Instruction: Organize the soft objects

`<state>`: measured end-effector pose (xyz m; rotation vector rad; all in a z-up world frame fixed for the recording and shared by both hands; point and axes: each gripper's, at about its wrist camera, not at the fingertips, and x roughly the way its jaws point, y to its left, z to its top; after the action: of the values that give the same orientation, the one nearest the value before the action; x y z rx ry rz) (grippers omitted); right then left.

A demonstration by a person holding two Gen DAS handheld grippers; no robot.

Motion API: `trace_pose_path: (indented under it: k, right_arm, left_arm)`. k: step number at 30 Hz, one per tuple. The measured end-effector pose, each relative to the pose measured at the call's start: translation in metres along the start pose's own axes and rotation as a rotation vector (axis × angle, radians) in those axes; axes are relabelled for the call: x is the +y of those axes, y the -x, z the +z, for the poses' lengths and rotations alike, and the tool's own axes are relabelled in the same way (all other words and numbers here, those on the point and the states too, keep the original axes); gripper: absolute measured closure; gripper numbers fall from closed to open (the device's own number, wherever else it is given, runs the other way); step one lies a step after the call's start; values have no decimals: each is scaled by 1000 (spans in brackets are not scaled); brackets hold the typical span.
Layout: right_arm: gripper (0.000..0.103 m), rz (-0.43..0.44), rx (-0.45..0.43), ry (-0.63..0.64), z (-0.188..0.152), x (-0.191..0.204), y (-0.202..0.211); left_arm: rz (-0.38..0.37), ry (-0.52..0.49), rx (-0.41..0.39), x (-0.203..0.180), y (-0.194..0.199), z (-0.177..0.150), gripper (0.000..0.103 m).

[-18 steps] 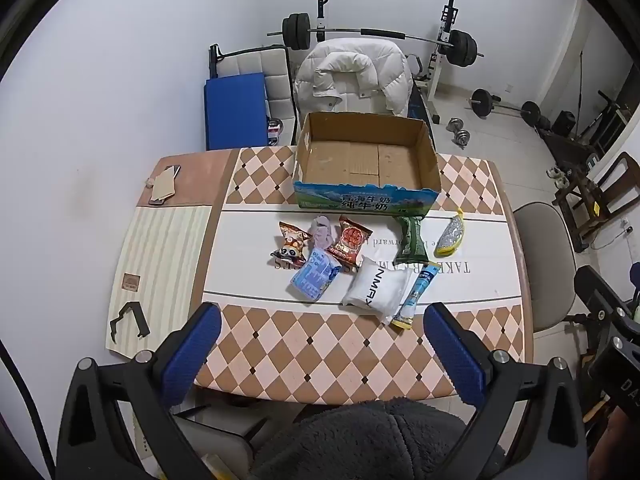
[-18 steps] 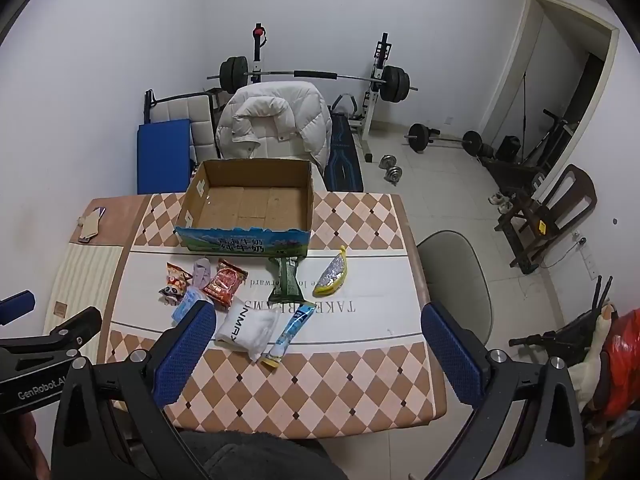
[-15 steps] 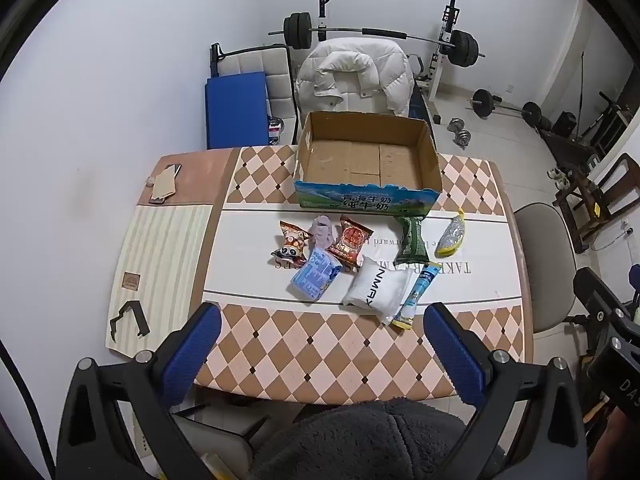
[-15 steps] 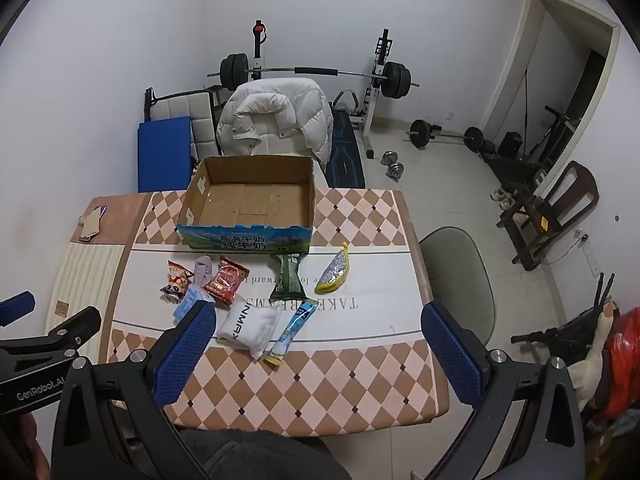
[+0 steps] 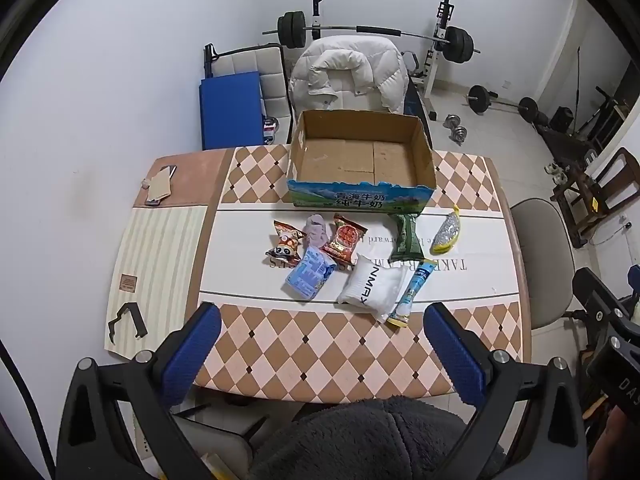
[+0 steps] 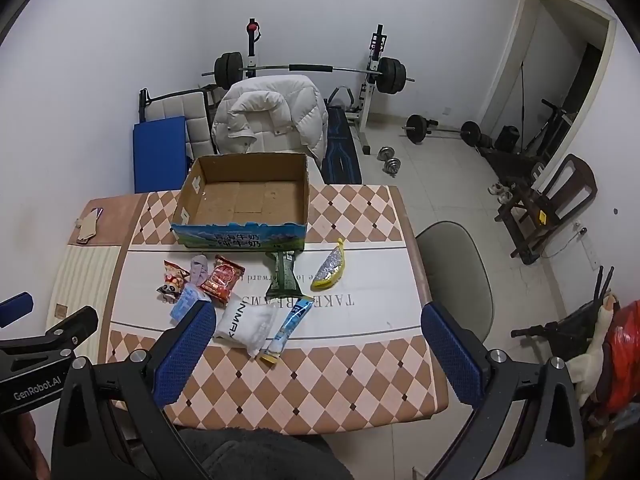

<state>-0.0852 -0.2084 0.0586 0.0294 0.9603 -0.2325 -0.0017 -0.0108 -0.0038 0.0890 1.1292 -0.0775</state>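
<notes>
An empty open cardboard box (image 5: 362, 160) stands at the table's far side, also in the right wrist view (image 6: 244, 200). In front of it lie soft packets: a panda snack (image 5: 286, 242), a purple cloth (image 5: 317, 230), a red snack (image 5: 345, 238), a light blue pack (image 5: 310, 274), a white pack (image 5: 370, 288), a blue tube (image 5: 412, 292), a green pack (image 5: 406, 236) and a yellow-silver pouch (image 5: 446, 232). My left gripper (image 5: 320, 354) is open and empty, high above the near table edge. My right gripper (image 6: 316, 354) is open and empty, likewise.
The checkered table (image 5: 320, 352) has a chair (image 6: 460, 272) at its right side. A white jacket on a chair (image 5: 348, 76) and weight equipment (image 6: 312, 68) stand behind. A black clip (image 5: 126, 318) and small items (image 5: 158, 186) lie on the left board.
Both views have shifted slightly; the table sits a little lower in the right wrist view. No object has moved and both grippers stay open.
</notes>
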Motion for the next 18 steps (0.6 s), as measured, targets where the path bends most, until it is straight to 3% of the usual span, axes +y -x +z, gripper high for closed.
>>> trace_pose_path:
  k: [18]
  right_arm:
    - [0,5,6,-3,-4,-2,1]
  left_arm:
    - [3,1,3,-1,2,-1,0]
